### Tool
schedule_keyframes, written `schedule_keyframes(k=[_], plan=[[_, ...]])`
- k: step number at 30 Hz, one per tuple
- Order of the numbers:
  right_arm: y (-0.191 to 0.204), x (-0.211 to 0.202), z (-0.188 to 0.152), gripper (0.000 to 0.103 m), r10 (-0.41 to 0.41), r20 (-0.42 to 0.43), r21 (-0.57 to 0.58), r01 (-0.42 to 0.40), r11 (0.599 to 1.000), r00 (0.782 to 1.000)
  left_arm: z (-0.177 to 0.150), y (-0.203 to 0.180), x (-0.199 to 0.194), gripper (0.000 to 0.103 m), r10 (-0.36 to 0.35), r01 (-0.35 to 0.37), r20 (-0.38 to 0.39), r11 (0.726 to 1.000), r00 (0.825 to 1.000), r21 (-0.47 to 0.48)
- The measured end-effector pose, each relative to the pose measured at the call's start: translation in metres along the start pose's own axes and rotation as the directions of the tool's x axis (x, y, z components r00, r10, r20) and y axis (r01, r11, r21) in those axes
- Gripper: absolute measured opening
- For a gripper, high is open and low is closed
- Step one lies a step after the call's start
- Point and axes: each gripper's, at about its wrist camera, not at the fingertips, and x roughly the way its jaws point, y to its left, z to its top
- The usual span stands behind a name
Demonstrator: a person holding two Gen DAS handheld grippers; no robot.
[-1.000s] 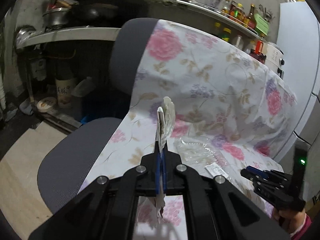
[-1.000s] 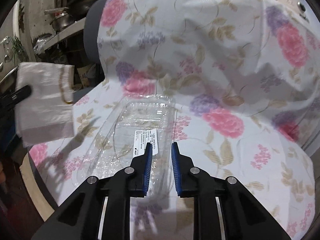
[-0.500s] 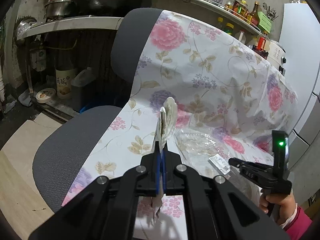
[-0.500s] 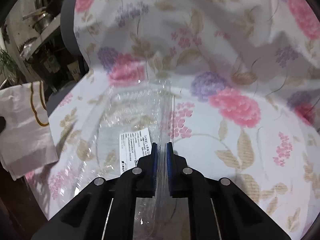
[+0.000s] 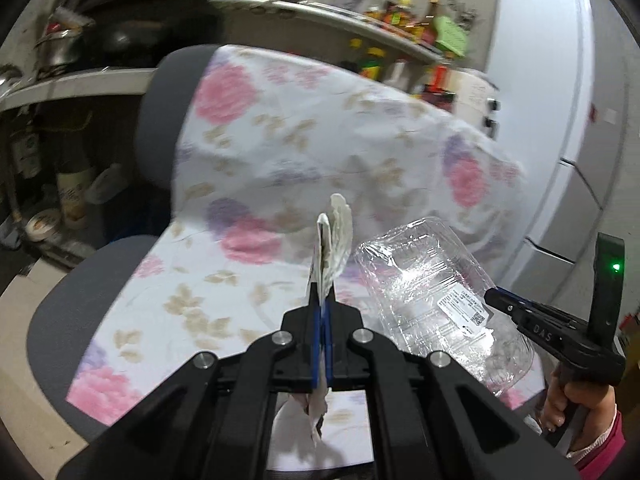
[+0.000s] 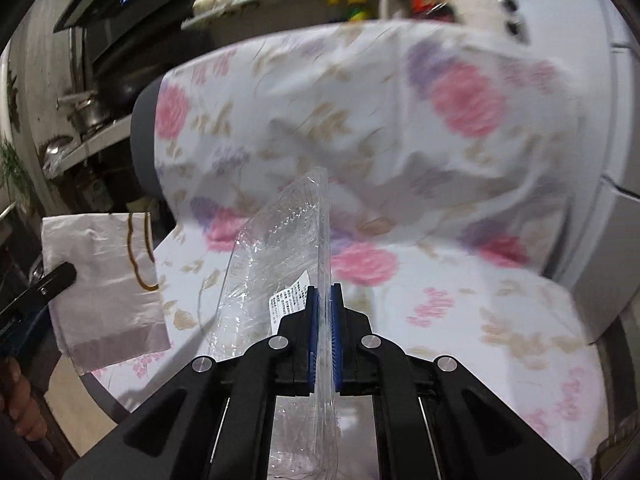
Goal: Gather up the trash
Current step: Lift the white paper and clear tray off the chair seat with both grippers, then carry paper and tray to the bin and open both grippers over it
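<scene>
Blue-padded fingers on your right gripper [image 6: 324,312] are clamped tight on the rim of the clear plastic container [image 6: 280,264], which hangs up off the seat, tilted on edge with its white label [image 6: 290,300] just left of the pads. Your left gripper [image 5: 322,312] is pinched shut on a white paper bag [image 5: 332,240], seen flat from the right wrist view with its gold cord handle [image 6: 138,256]. Behind both sits the grey chair [image 5: 156,120] draped in a floral cloth [image 5: 300,128]. Farther back, kinda blurry, a shelf [image 5: 332,12] of bottles and a white fridge [image 5: 560,120].
</scene>
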Motion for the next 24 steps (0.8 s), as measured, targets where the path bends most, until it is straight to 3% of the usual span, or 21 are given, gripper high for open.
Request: schedule_keyframes(k=[8,16,20,24], plan=[[-0.03,-0.052,-0.025,0.006,-0.059,0.011,-0.011,0.059,0.998,0.998,-0.012,-0.063,-0.012,0.0,-0.051,0.049,0.021,0.997,0.998,0.065],[-0.056,-0.094,-0.055,0.006,-0.084,0.017,0.008,0.084,0.996,0.996,-0.034,-0.113,-0.016,0.0,-0.141,0.144,-0.03,0.983,0.989,0.111],[-0.084,-0.127,-0.075,0.006,-0.145,0.036,0.057,0.143,0.988,0.989,-0.049,-0.145,-0.015,0.0,-0.222,0.231,-0.079,0.961,0.972,0.152],[-0.127,-0.162,-0.097,0.006,-0.265,0.044,0.131,0.257,0.958,0.963,-0.062,-0.188,-0.015,0.0,-0.342,0.36,-0.119,0.912,0.932,0.198]])
